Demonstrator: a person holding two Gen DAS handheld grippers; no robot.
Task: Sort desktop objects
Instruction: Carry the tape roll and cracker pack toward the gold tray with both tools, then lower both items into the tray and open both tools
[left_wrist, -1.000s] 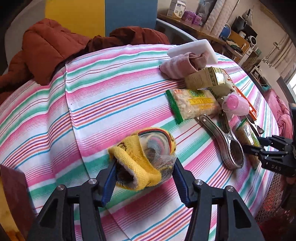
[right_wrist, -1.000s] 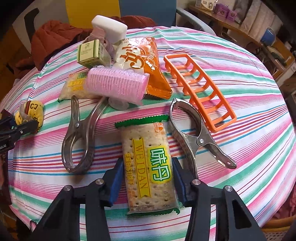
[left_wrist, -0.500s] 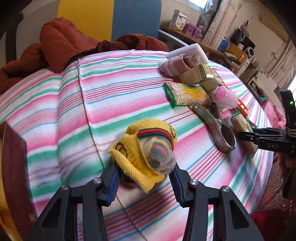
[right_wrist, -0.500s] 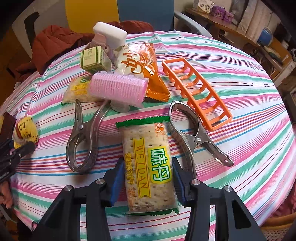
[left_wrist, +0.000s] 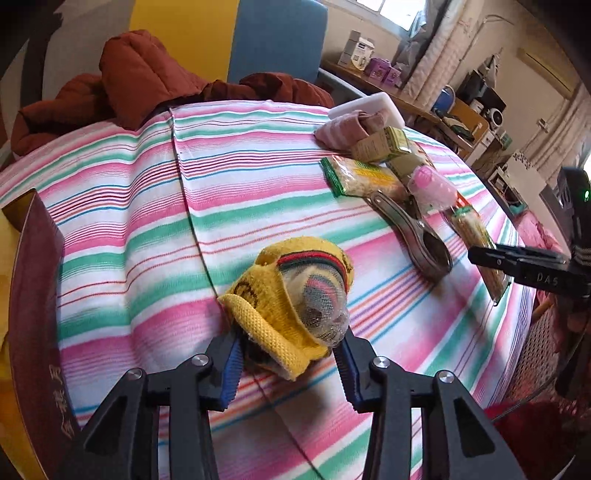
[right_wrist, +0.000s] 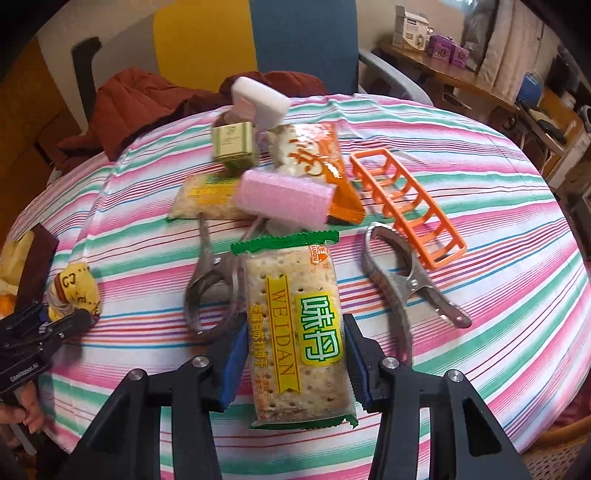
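Striped cloth in pink, green and white (right_wrist: 480, 332) covers the round table I am working over, with a rust-red padded jacket (left_wrist: 147, 81) heaped at its far edge. My left gripper (left_wrist: 288, 362) has the rolled yellow knitted sock with red and green bands (left_wrist: 295, 295) between its blue pads; the jaws are closing and both pads already press on the sock's near end. From the right camera that sock sits at the table's left edge, with a dark red box (right_wrist: 35, 266) just left of it. My right gripper (right_wrist: 293, 365) is clamped on a clear cracker packet with green ends and a yellow and green label (right_wrist: 295, 325), a pad on each long side, and the packet looks raised a little off the cloth. Just left of the packet lies a steel spring clamp (right_wrist: 207, 291), another steel clamp (right_wrist: 399, 280) to its right. Farther off I see a pink hair roller (right_wrist: 284, 195), an orange snack bag (right_wrist: 314, 155), an orange plastic rack (right_wrist: 406, 206), a small green carton (right_wrist: 232, 144) and a second cracker packet (right_wrist: 203, 195), bunched together
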